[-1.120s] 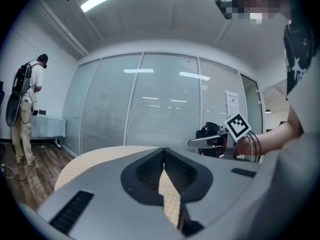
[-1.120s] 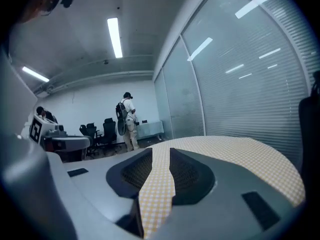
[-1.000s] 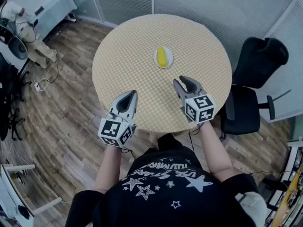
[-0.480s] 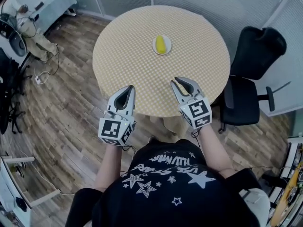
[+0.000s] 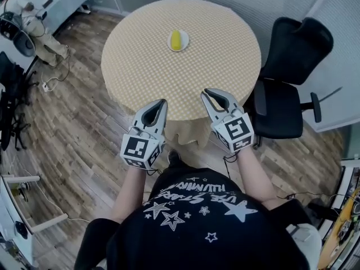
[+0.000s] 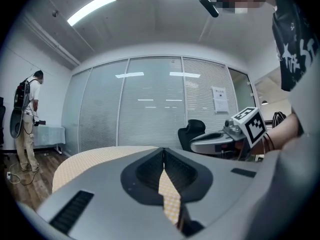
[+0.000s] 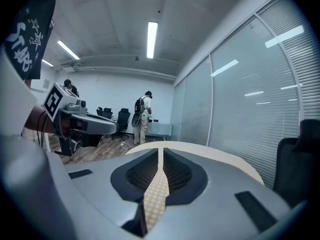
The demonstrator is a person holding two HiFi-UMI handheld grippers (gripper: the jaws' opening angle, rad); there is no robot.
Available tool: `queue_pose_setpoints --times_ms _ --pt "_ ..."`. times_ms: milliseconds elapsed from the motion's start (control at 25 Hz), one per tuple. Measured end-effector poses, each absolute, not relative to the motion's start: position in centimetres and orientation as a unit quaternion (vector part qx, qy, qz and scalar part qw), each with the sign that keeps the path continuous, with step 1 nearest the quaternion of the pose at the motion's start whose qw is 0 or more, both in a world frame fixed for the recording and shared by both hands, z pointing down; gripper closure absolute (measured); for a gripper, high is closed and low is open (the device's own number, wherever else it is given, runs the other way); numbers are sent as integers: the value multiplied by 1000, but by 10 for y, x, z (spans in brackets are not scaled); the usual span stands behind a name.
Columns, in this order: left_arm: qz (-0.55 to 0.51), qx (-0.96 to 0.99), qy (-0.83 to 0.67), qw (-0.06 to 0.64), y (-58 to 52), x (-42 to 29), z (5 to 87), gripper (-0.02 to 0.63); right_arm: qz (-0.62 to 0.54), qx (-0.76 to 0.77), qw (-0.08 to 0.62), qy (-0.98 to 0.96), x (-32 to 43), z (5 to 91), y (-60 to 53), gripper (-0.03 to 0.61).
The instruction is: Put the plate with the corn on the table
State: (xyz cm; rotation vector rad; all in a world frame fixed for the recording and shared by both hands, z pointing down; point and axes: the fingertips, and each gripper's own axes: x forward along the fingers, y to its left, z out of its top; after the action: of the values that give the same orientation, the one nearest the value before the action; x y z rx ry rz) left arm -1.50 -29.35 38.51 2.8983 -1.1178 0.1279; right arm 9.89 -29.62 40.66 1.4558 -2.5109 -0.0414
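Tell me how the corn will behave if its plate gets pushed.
The corn looks rounded and lies loose, so it may roll off. The plate looks small and shallow, so probably light and easily slid.

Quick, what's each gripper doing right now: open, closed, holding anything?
Left gripper: closed, jaws together, holding nothing.
Right gripper: closed, jaws together, holding nothing.

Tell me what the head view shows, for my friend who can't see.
A small white plate with a corn cob sits on the far half of a round checkered table. A person holds the left tool and right tool over its near edge, both shut and empty. A black office chair stands at the right.
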Motion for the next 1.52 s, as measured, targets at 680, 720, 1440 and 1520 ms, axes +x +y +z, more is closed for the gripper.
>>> queue_pose_setpoints --times_ms 680,720,1440,1520 --pt "63 933 -355 5 -153 60 393 606 -7 557 94 -825 197 413 -163 531" --pt "62 932 -357 5 -144 63 393 606 -9 559 94 -824 202 412 -155 531" --pt "76 909 -409 11 -34 72 401 606 15 527 74 -846 222 422 -62 531" --pt "75 907 -414 9 -31 70 399 606 17 523 69 -849 220 421 -59 531"
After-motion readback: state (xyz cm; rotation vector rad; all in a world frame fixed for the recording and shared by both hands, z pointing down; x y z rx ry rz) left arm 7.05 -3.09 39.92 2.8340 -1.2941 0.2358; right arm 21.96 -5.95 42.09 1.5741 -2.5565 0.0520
